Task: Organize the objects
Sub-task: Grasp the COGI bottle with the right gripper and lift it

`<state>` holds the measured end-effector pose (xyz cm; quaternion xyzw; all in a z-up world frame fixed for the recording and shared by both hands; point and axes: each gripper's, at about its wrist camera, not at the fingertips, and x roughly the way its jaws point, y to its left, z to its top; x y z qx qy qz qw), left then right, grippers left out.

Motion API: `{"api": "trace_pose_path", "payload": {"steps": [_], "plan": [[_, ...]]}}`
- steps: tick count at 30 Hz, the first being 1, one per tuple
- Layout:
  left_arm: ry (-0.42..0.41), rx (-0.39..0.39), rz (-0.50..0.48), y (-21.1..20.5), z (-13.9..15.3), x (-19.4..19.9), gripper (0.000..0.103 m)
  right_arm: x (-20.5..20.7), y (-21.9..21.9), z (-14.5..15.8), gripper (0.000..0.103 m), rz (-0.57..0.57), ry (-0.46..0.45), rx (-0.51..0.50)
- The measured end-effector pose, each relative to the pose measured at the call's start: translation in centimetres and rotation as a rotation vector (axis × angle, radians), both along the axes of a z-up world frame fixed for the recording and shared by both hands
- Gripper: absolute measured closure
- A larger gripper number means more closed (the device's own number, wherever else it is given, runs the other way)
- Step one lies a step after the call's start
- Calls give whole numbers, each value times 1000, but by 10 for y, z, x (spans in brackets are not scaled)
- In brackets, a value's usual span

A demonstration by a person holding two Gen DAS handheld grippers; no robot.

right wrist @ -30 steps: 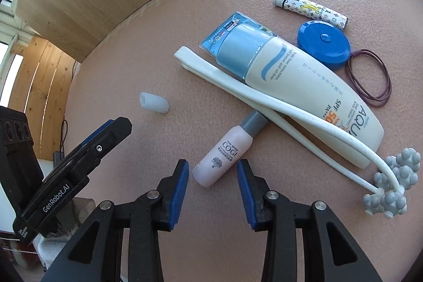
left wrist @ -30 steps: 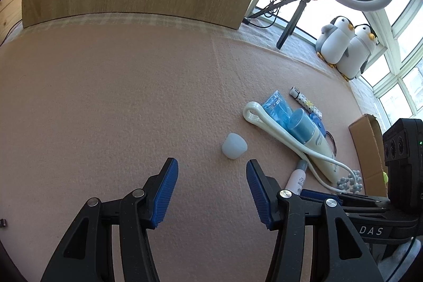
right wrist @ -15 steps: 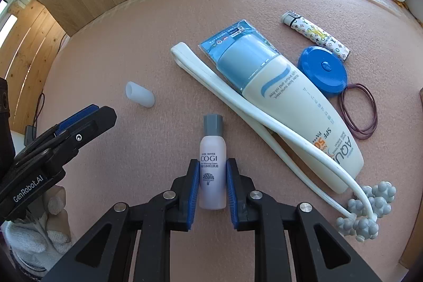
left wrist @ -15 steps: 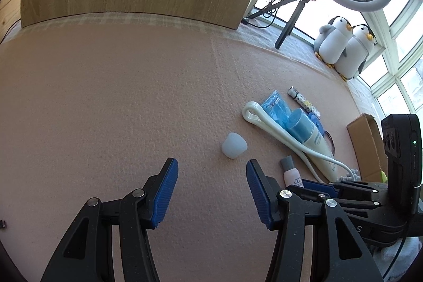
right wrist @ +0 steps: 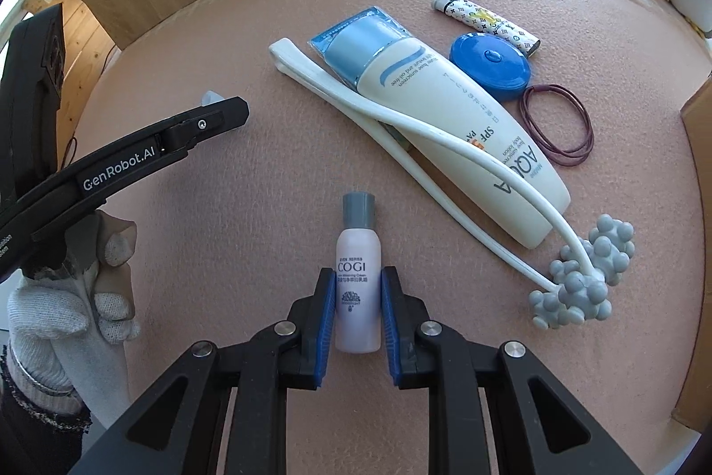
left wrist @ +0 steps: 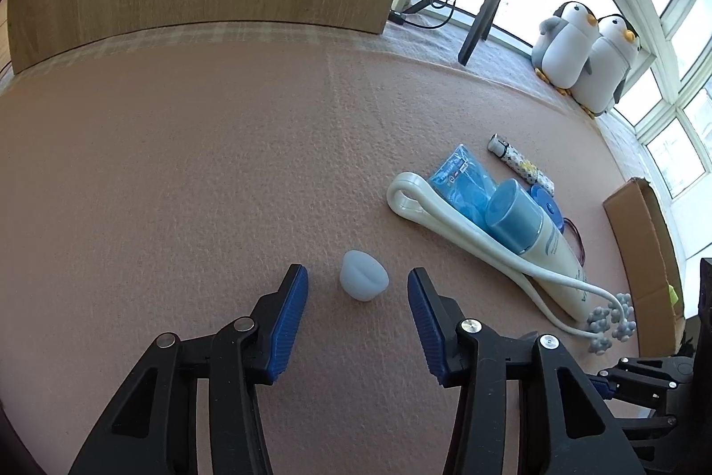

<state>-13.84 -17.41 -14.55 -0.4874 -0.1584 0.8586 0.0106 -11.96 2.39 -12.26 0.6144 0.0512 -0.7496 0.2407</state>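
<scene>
My right gripper [right wrist: 358,299] clamps the small pale-pink COGI bottle with a grey cap [right wrist: 358,288], lying on the pink felt tabletop [right wrist: 267,181]. My left gripper [left wrist: 358,294] is spread wide, its blue pads either side of the small translucent white cap [left wrist: 364,281] without touching it.

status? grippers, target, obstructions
Right gripper shut on the small COGI bottle. Left gripper open, straddling the translucent cap, not touching. Pink mat around both bare; clutter sits right.
</scene>
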Motion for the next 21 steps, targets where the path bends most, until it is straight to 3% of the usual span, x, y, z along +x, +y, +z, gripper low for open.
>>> {"api": "trace_pose_path", "payload": {"steps": [6, 15, 21], "plan": [[-5, -18, -3, 5, -1, -1, 83, 2, -8, -1, 85, 24, 19, 9], [3, -40, 10, 12, 6, 4, 90, 5, -9, 2, 85, 62, 22, -5], [28, -33, -3, 30, 25, 19, 90, 17, 17, 27, 85, 86, 46, -65]]}}
